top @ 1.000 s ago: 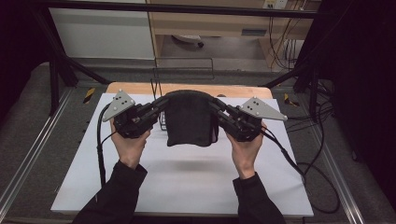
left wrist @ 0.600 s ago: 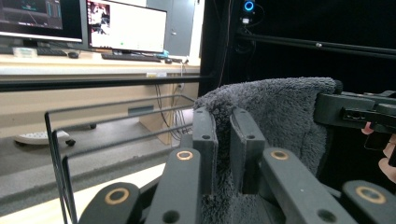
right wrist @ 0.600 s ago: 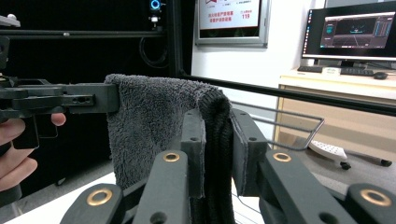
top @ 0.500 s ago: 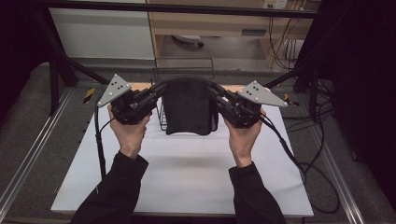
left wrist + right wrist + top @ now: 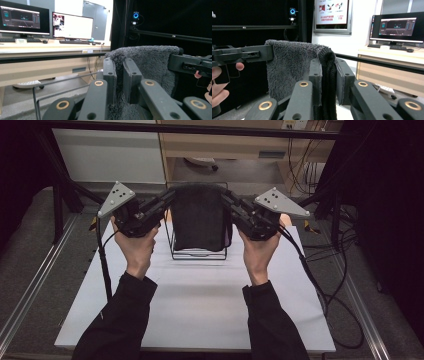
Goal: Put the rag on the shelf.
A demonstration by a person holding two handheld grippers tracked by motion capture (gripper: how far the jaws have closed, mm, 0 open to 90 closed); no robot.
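Dark grey towel (image 5: 199,217) hangs stretched between left claw (image 5: 167,200) and right claw (image 5: 227,200), over the wire rack (image 5: 197,254) at twelve o'clock on the worktop (image 5: 200,300), seemingly for draping. Left gripper view: claw (image 5: 120,75) clamps its edge. Right gripper view: claw (image 5: 328,77) pinches the other edge.

The high view looks forward and down from above the person's side of the surface (image 5: 200,300), taking in the whole white top and the desks beyond at twelve o'clock. The left gripper view rides close behind the left hand-held gripper (image 5: 119,75) and looks level along its jaws, toward monitors (image 5: 47,23) at ten o'clock. The right gripper view sits as close on the right hand-held gripper (image 5: 328,77), facing level, a monitor (image 5: 398,27) at two o'clock. All three share the dark towel (image 5: 199,215) (image 5: 150,62) (image 5: 292,65); each gripper view catches the opposite hand-held gripper.
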